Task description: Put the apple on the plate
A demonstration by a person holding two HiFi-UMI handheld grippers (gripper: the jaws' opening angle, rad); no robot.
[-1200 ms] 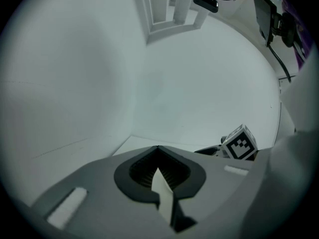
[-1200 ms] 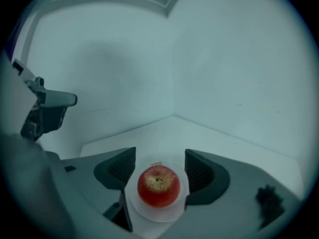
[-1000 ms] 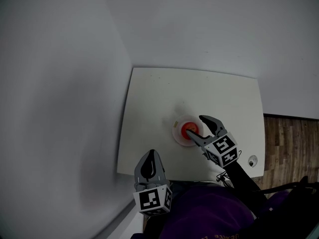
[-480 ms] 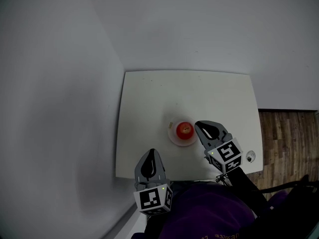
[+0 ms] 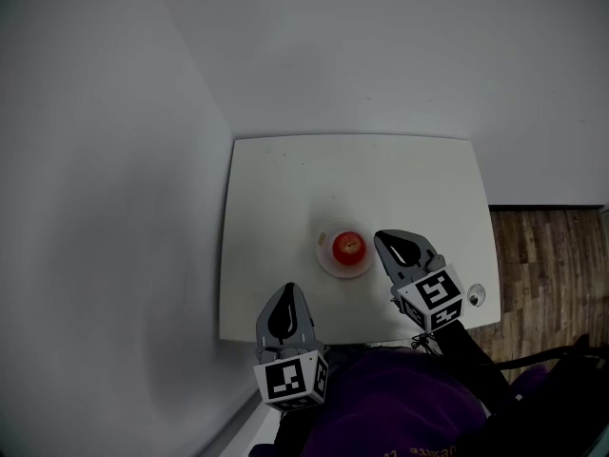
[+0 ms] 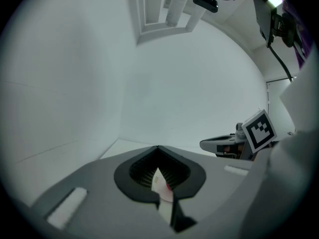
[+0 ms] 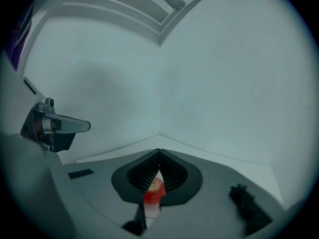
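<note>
**Editor:** From the left, what is there to see?

**Reporter:** The left gripper [image 5: 288,295] hangs at the near edge of the white table [image 5: 276,208], its jaws pressed together on nothing. Towards the middle of the table stands a pale plate [image 5: 326,263], and the red apple [image 5: 349,247] sits on it, stem end up. Just right of the plate is the right gripper [image 5: 381,240]. Its jaws have just been closing and now meet with nothing between them; the apple lies beyond their tips, not inside them.

**Editor:** So the apple is where it should be. If it had to be lifted again, how would it handle?

**Reporter:** It looks firm and round, with some weight for its size. The smooth skin could slide on the pads. A hard squeeze would likely bruise it, though it should not crush. The best hold is probably across the widest part, one jaw on each side and level with the middle. Gripping near the top risks it squirting out.
</note>
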